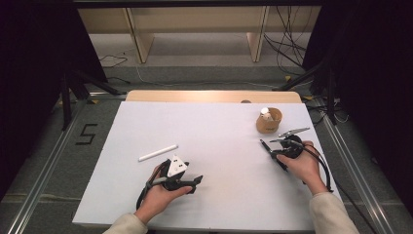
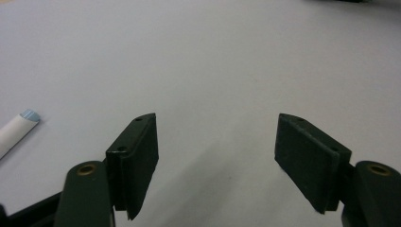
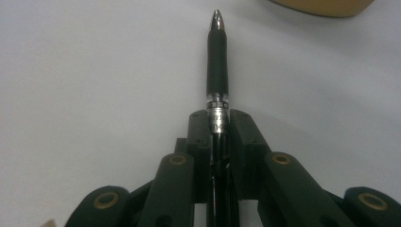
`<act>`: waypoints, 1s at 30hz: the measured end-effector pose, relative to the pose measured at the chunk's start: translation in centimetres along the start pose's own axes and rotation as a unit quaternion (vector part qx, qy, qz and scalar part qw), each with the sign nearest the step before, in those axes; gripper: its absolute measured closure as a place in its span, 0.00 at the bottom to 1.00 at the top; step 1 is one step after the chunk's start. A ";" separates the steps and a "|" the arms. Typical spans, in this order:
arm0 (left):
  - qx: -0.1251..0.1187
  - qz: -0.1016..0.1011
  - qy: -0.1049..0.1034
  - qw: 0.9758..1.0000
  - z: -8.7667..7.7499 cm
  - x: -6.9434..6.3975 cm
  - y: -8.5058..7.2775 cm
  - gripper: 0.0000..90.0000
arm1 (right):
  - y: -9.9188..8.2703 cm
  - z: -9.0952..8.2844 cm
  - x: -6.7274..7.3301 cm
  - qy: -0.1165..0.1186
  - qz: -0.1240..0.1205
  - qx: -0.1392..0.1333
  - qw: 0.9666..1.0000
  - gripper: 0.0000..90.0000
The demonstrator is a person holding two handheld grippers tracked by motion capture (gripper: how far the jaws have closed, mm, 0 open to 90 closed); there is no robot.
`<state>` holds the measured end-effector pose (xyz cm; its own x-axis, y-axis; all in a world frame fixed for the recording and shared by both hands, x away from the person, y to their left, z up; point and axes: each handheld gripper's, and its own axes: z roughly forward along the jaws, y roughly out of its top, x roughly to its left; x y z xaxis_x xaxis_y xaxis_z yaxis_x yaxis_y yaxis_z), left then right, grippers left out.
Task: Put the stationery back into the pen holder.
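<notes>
**Right claw clamped on a black pen; left claw wide apart over bare table**

The right gripper sits at the right side of the white table, held in the person's right hand. Its two black jaws are drawn together on a black pen, pinching the barrel just behind the silver band. In the right gripper view the pen runs straight out between the jaws along the gripper's own line, with its rubber grip section and metal tip standing clear ahead of the pads and nothing touching the tip. From the high view the pen's free end points to the far left, and its long axis lies slanted across the table. It is near the tan cup, which stands just beyond it on the far right and holds something white.

The left gripper is at the near middle-left of the table in the person's left hand. Its jaws stand well apart with only bare table surface between them; the pads touch nothing.

A white stick, a second pen-like piece with a pale blue end, lies flat on the table just beyond the left hand. Its long axis slants from near left to far right, and it lies apart from both grippers.
</notes>
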<state>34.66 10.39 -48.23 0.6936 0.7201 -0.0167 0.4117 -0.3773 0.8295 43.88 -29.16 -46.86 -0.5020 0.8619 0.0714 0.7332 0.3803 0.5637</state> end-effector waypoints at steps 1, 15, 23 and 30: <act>0.000 0.000 0.000 1.000 0.0 0.0 0.0 0.34 | 0.0 -0.1 0.0 0.000 0.000 -0.001 1.000 0.89; -0.002 -0.002 0.000 1.000 0.0 0.0 0.0 0.34 | -0.3 -1.0 0.2 0.008 -0.003 -0.030 1.000 0.89; -0.001 -0.002 0.001 1.000 0.0 0.0 0.0 0.34 | -0.4 -1.4 0.4 0.008 -0.008 -0.047 0.999 0.89; -0.001 -0.001 0.001 1.000 0.0 0.0 0.0 0.34 | -0.6 -1.9 0.4 0.005 -0.006 -0.062 0.998 0.89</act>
<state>34.66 10.42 -48.21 0.6916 0.7221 -0.0168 0.4120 -0.3752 0.8304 42.35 -29.68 -45.58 -0.5158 0.8536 0.0727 0.6655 0.3459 0.6614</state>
